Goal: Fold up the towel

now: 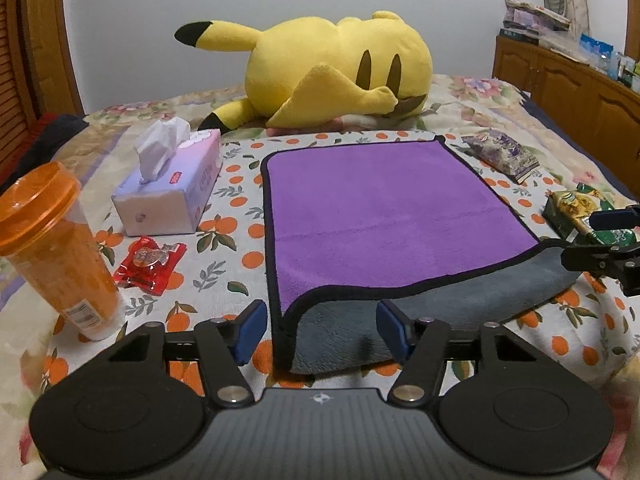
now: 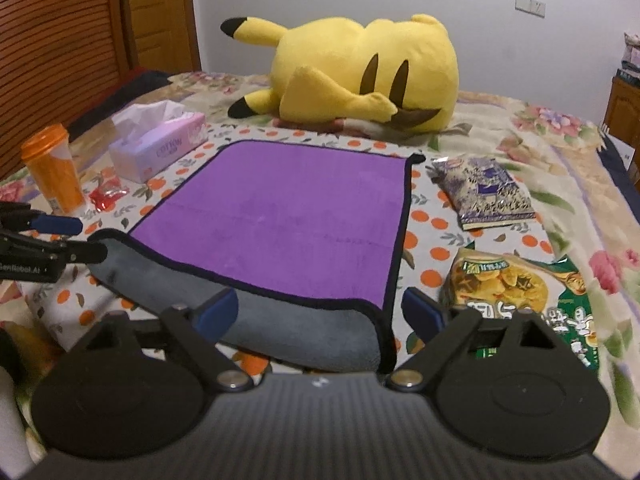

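A: Nearest the lens in the left wrist view, the left gripper [image 1: 322, 330] is filling the bottom of the frame. What are its blue pads [image 1: 252, 330] doing?

B: They are standing wide apart, with nothing clamped. The near left corner of the towel [image 1: 384, 216] is lying in the gap between them, grey underside showing.

A: And the right gripper [image 2: 316, 312] in its own view?

B: Same condition: its fingers are spread, and the towel's [image 2: 280, 216] near right corner is sitting between them, unclamped. In the left view, that gripper [image 1: 600, 240] is appearing at the right edge, at the towel's far end.

A: Locate the towel.

B: It is lying across the centre of both frames on the orange-print cloth [image 1: 236, 236], purple face up, black-bound edge all round. Its near edge is curling over and exposing a grey band along the lower centre.

A: Surrounding items, left view?

B: An orange tumbler [image 1: 52, 248] is standing at lower left. A red wrapper [image 1: 150, 266] is lying just beside it. A tissue box [image 1: 172, 188] is sitting above that, near the towel's left edge. A yellow Pikachu plush [image 1: 340, 72] is lying at upper centre, beyond the towel.

A: Right view?

B: A purple snack packet [image 2: 484, 192] is lying at centre right, apart from the towel. A green chip bag [image 2: 520, 296] is lying at lower right, beside the right finger.
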